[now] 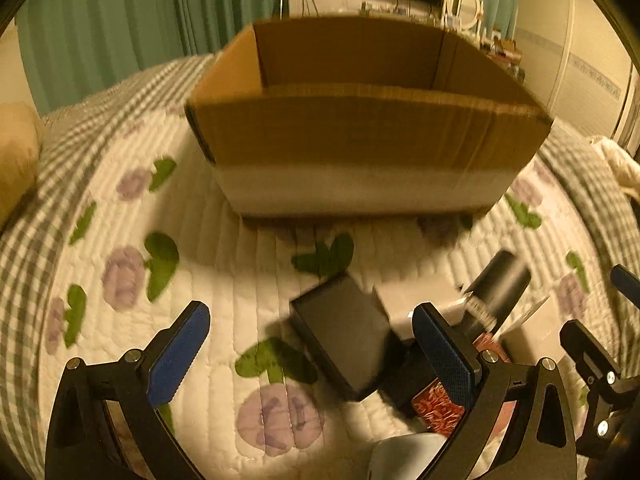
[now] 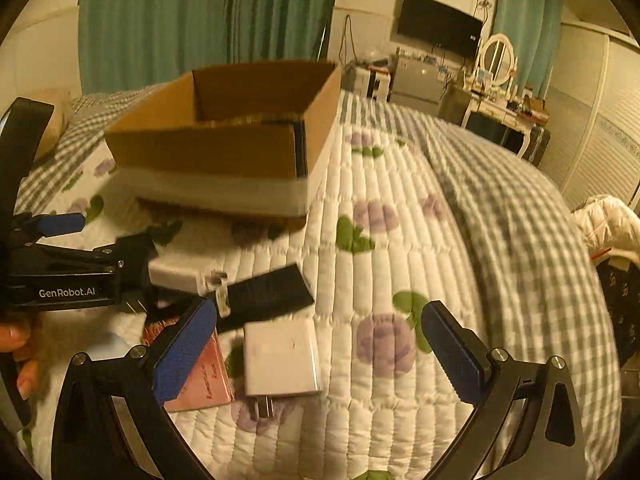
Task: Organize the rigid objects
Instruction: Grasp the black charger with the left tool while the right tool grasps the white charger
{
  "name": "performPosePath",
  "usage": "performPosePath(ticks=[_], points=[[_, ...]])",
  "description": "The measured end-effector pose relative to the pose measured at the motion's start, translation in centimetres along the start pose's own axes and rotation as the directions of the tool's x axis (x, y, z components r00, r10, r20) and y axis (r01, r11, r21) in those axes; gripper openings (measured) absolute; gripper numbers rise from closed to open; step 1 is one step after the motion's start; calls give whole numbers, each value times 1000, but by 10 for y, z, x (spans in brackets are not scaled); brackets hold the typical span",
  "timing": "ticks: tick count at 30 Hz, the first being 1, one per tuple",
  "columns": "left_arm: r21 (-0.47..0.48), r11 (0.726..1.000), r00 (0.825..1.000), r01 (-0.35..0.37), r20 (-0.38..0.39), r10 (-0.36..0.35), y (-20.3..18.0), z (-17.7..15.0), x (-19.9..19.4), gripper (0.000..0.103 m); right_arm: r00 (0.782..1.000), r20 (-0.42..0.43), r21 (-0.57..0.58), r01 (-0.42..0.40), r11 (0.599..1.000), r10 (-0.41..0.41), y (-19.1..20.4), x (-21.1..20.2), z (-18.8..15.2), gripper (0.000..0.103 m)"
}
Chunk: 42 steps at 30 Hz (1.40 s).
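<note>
An open cardboard box (image 1: pixel 360 132) (image 2: pixel 224 148) stands on the quilted bed. Small items lie in a loose pile in front of it. My left gripper (image 1: pixel 312 356) is open and hovers low over a black rectangular case (image 1: pixel 344 336), which sits between its blue pads untouched. A black cylinder (image 1: pixel 502 284) (image 2: pixel 268 294), a white box (image 1: pixel 424 308) (image 2: pixel 176 274) and a red patterned item (image 1: pixel 438 402) lie to its right. My right gripper (image 2: pixel 318 356) is open around a white plug adapter (image 2: pixel 282 356) lying flat. Under its left pad is a pink booklet (image 2: pixel 204 380).
The flowered white quilt (image 2: pixel 400 240) has a grey checked border, with bare room to the right of the pile. A tan pillow (image 1: pixel 16 160) lies far left and a white jacket (image 2: pixel 608 224) at the right edge. Curtains, a wall TV and a dresser stand behind.
</note>
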<state>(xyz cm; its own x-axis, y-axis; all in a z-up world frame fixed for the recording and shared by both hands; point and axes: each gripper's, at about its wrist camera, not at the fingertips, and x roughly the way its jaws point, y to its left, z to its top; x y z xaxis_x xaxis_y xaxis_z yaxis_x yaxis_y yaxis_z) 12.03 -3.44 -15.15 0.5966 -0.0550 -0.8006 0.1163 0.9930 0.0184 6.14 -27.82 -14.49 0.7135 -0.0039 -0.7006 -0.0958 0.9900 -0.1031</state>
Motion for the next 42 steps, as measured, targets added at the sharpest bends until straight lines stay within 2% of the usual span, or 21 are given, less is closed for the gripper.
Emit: performPosePath(ticks=[2,6,9,13,17,19,21,22,24,25,28,29,30,31,32,33,42], points=[[-5,1000,1000,11,-6,-11,3,-5,5,103,999,-40,15,-3,1000,4,-3,11,-9,103],[10,1000,1000,7,13,-7,5,-10,3,103,997,-74,22,-7,1000,9,-6,20,-18,103],[9,1000,1000,30,4,-30,12,-15,2,103,995,-99,4,-19,1000,19,-6,26,-26,103],[-5,999,999,39,-24,-39,15,-12,7,103,990,-138,-14,-34,999,32,-5,35,-35,103],[-44,998,992,43,-120,-48,11,-5,37,103,986,-165,-23,-15,1000,11,-3,45,-37,103],[-15,1000,994,12,-108,-14,7,-7,41,103,986,-167,-24,-13,1000,9,-3,45,-37,103],[8,1000,996,12,-90,-11,2,-9,38,95,985,-172,-25,-12,1000,8,-3,47,-37,103],[17,999,997,28,-78,-27,0,-9,34,86,985,-175,-27,-11,1000,6,-2,47,-37,103],[47,997,997,54,-58,-52,-4,-11,27,61,984,-177,-31,-9,999,3,-1,49,-36,101],[62,997,998,39,-49,-36,-8,-13,23,58,984,-175,-31,-9,999,3,0,48,-35,100],[94,995,999,46,-31,-43,-10,-17,17,52,985,-171,-41,-14,999,7,5,46,-35,92],[104,993,999,49,-29,-46,-10,-19,15,49,985,-170,-42,-19,999,11,8,45,-36,85],[117,992,999,50,-21,-48,-9,-21,12,48,986,-169,-42,-25,999,18,10,43,-37,72],[127,991,999,46,-15,-45,-8,-24,9,46,985,-169,-41,-42,998,35,12,41,-38,67],[140,989,999,40,-7,-40,-9,-27,6,44,984,-172,-41,-56,998,48,13,39,-39,56],[147,988,999,42,-3,-42,-8,-29,1,43,982,-176,-41,-69,997,61,15,37,-40,52],[166,984,996,69,39,-76,0,-37,-17,38,984,-155,43,-86,995,92,11,23,-44,50]])
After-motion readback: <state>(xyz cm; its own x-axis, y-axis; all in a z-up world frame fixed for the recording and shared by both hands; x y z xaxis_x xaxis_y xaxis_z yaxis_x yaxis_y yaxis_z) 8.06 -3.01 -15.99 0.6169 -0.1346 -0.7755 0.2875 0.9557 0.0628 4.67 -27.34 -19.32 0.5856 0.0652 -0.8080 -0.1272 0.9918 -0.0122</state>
